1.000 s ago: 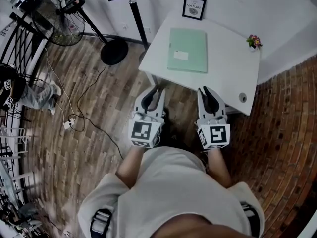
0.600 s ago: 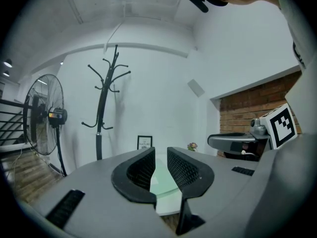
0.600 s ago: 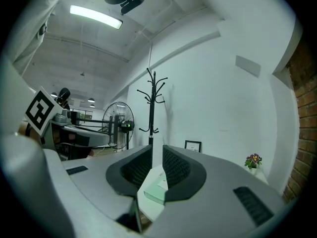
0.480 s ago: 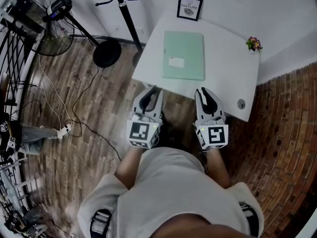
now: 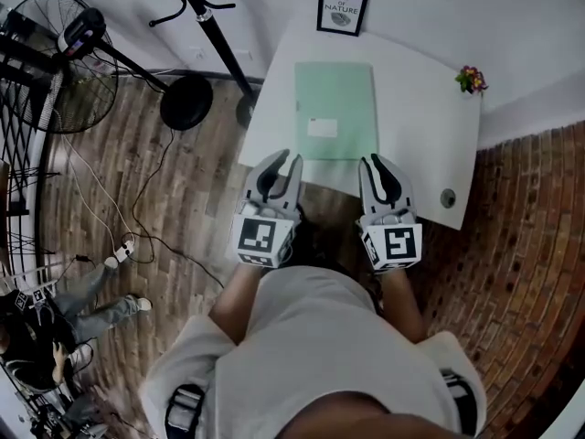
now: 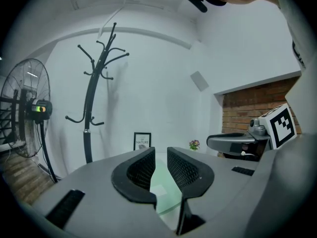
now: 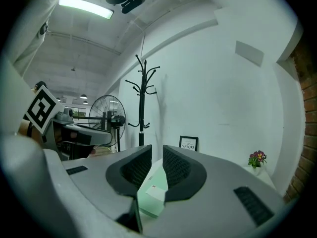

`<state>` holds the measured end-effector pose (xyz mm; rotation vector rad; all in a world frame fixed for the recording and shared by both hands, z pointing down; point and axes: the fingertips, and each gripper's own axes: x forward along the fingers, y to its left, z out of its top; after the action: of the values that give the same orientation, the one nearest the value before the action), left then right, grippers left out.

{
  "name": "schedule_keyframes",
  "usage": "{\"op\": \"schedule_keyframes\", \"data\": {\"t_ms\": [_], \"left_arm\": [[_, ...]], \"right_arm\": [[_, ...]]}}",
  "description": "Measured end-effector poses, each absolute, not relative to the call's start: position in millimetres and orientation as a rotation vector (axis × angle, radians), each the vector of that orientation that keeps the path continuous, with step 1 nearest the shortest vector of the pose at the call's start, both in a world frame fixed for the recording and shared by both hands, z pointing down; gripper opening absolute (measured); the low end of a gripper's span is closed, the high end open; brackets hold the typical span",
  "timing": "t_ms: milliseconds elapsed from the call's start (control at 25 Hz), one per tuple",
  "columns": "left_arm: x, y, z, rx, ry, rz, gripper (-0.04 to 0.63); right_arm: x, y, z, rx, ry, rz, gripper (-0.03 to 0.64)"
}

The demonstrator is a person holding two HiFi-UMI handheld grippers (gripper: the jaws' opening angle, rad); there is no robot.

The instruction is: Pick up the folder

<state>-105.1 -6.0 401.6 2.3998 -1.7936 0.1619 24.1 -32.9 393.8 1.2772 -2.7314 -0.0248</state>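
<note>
The left tongs and the right tongs are held side by side, both pointing nearly level at the near edge of a white surface. Each pair stands at a narrow gap, the ribbed pads apart and pressing on nothing.

The pale green folder lies flat on the surface just ahead of the tongs. From the head view its near edge runs across the space between the two pairs, with one near corner close to each pair's tips. In both gripper views the folder shows through the gap between the pads, lying beyond and below them. A small white label sits on its cover, towards the end nearer the tongs.

Past the folder's far end, a black-framed picture stands against the white wall. A little pot of flowers stands at the far corner of the surface, ahead and to the right of the right tongs. To the left of the left tongs, off the surface, a black coat stand rises from the wooden floor, and a pedestal fan stands further left.
</note>
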Motion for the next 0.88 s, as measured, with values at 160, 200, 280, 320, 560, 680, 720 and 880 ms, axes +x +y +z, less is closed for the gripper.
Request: {"op": "schedule_keyframes", "data": {"t_ms": [160, 200, 280, 320, 560, 680, 720, 880], "left_arm": [[-118, -27, 402, 2.418, -1.754, 0.169, 0.067], [-121, -31, 402, 2.424, -1.739, 0.167, 0.067], [-126, -41, 402, 2.438, -1.704, 0.156, 0.067], [-128, -45, 401, 2.447, -1.687, 0.152, 0.067], [-140, -66, 399, 2.503, -1.629, 0.143, 0.067], [-141, -70, 402, 2.496, -1.615, 0.132, 0.067], [-142, -72, 403, 2.496, -1.609, 0.132, 0.067], [-144, -83, 411, 2.488, -1.595, 0.140, 0.067]], "right_arm": [[13, -52, 393, 1.286, -2.711, -0.021, 0.069], [10, -56, 393, 1.285, -2.706, -0.023, 0.069], [5, -64, 391, 1.297, -2.687, -0.029, 0.071], [3, -67, 391, 1.311, -2.676, -0.031, 0.071], [-4, -80, 387, 1.381, -2.625, -0.035, 0.077], [-2, -83, 390, 1.385, -2.607, -0.010, 0.078], [-2, -85, 391, 1.387, -2.603, -0.006, 0.080], [-2, -96, 393, 1.386, -2.597, -0.019, 0.083]]}}
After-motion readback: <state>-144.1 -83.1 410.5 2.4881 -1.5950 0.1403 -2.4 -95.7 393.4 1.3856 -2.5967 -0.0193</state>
